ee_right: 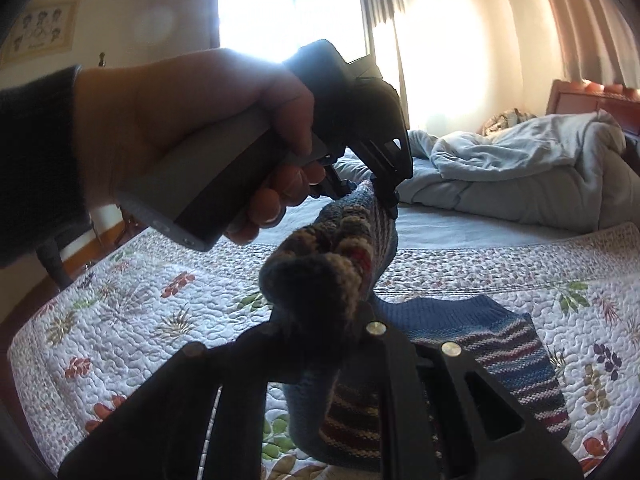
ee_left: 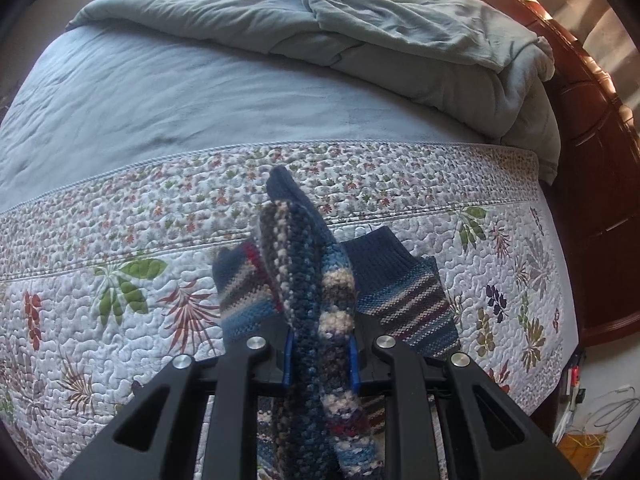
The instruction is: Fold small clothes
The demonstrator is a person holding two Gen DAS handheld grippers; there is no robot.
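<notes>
A small striped knitted sweater point(ee_left: 404, 304) in blue, grey and red lies on the floral quilt point(ee_left: 120, 280). My left gripper point(ee_left: 320, 356) is shut on a bunched fold of it, held above the bed. In the right wrist view my right gripper point(ee_right: 320, 320) is shut on the other end of the same raised fold point(ee_right: 344, 248). The left gripper point(ee_right: 380, 192), held in a hand, pinches the far end. The sweater body point(ee_right: 500, 352) hangs down onto the quilt.
A rumpled grey-blue duvet point(ee_left: 360, 32) is piled at the head of the bed by the wooden headboard point(ee_left: 592, 140). A blue sheet point(ee_left: 200, 100) lies beyond the quilt. A bright window point(ee_right: 288, 12) and curtains are behind.
</notes>
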